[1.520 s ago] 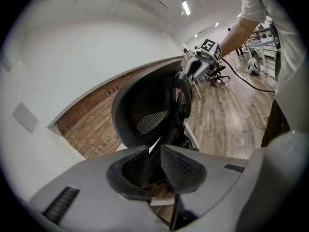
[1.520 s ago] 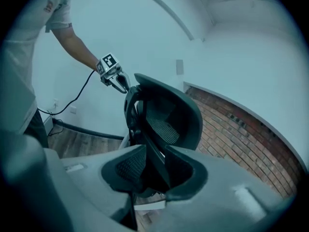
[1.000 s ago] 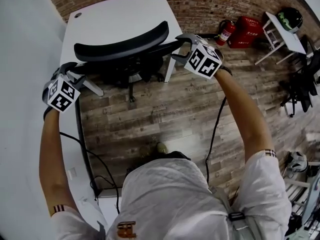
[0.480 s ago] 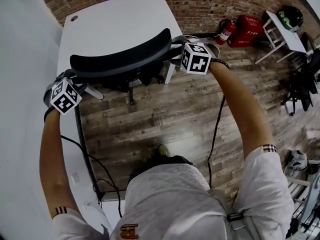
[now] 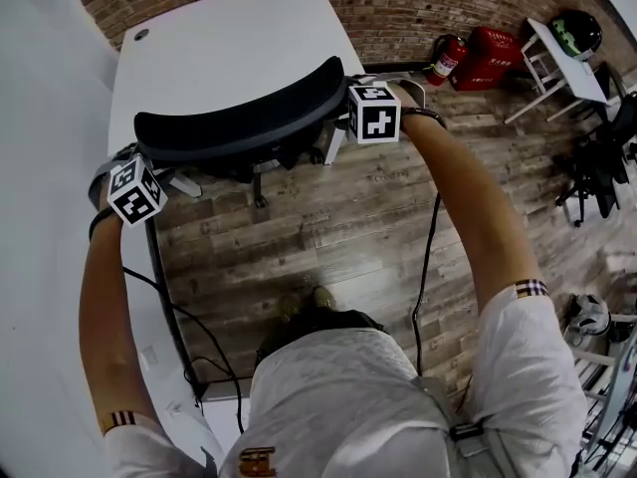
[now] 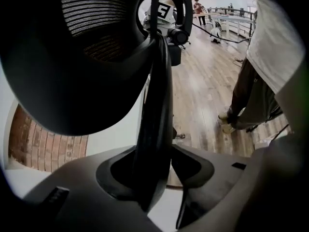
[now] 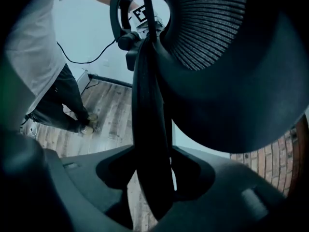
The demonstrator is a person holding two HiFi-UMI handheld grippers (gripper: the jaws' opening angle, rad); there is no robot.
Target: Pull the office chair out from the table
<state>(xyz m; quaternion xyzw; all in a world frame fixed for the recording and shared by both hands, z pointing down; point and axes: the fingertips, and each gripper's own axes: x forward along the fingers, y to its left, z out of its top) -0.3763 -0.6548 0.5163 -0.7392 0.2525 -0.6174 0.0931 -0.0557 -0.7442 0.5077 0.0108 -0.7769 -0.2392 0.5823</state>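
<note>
The black office chair's curved backrest (image 5: 239, 122) stands against the white table (image 5: 229, 28), with its seat tucked under. My left gripper (image 5: 127, 159) straddles the backrest's left end and my right gripper (image 5: 350, 96) straddles its right end. In the left gripper view the backrest's thin black rim (image 6: 155, 105) runs between the jaws of the left gripper (image 6: 154, 175), which are closing, with a light gap still beside it. The right gripper view shows the same: the rim (image 7: 150, 110) sits between the closing jaws of the right gripper (image 7: 153, 178), gaps on both sides.
A white surface (image 5: 50, 267) with a black edge and cables runs along the left. A red fire extinguisher (image 5: 445, 60) and red case (image 5: 490, 56) sit by the brick wall. A white stand (image 5: 557, 63) holds a helmet at the right. The floor is wood planks (image 5: 328, 237).
Both grippers have come down onto the two ends of the backrest, and the right one has rolled so that its marker cube faces up. The rim now lies between each pair of jaws.
</note>
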